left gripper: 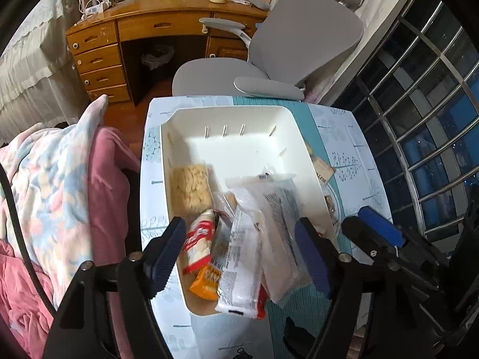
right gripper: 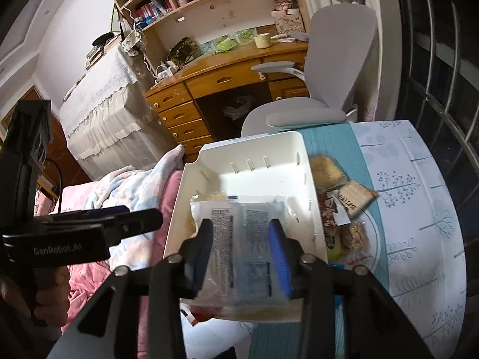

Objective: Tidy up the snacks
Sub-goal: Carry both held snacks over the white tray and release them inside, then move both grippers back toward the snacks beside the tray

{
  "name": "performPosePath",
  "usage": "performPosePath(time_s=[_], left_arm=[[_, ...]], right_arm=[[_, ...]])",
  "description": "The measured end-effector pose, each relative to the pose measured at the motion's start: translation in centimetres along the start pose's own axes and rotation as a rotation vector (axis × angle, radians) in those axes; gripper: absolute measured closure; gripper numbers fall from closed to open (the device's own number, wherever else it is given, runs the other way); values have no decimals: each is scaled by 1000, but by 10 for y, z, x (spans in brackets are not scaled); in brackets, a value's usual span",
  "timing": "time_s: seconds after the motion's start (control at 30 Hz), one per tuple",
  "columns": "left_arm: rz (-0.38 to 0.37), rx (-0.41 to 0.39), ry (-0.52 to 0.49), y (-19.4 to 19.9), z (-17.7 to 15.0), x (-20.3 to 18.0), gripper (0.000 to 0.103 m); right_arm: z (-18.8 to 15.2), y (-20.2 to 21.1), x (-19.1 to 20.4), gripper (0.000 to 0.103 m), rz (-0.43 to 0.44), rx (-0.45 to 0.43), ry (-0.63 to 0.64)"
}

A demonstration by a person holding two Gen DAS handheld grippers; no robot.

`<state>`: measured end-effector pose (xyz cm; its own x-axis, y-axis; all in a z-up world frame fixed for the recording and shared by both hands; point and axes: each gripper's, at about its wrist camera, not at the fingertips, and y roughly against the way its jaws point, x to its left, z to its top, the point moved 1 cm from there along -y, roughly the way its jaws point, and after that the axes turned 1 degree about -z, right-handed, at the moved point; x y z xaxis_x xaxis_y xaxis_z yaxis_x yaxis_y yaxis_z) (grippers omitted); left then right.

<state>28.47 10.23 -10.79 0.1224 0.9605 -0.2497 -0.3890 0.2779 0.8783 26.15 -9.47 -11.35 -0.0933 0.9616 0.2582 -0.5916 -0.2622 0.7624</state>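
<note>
Dim indoor light, fisheye-warped edges, dark corners, slight blur

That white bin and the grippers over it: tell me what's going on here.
A person holding a gripper in each hand is sorting snacks into the white bin on the table. Several packets already lie in it, including a clear packet on top and a red-and-white one. The left gripper and right gripper both hover open over the pile, gripping nothing. More snacks wait on the table to the right of the bin.
</note>
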Motion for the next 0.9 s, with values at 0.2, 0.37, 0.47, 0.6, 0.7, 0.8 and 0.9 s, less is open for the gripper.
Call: performPosePath(time_s=[0.2,0.37,0.47,0.6,0.7,0.8,0.9], left_arm=[[-17,10,-10,9,-12,-8,25],[-16,5,3,20,-23,-18,24],[-12,3,27,26,-30,-26,23],[-7,-3,59,33,-38,-39,23],[8,-16,80,37,-44,-54,23],[11,-23,113,40,-51,-67,23],[11,-26,150,39,-59,-84,22]], right_arm=[[0,19,-4,57,-23,-10,1],[-1,36,-13,46,-22,-19,28],[1,45,-21,45,-15,-16,44],[5,56,-37,45,-6,-19,62],[7,63,-45,45,7,-16,86],[10,73,-58,45,21,-13,118],[12,79,-71,45,33,-7,148]])
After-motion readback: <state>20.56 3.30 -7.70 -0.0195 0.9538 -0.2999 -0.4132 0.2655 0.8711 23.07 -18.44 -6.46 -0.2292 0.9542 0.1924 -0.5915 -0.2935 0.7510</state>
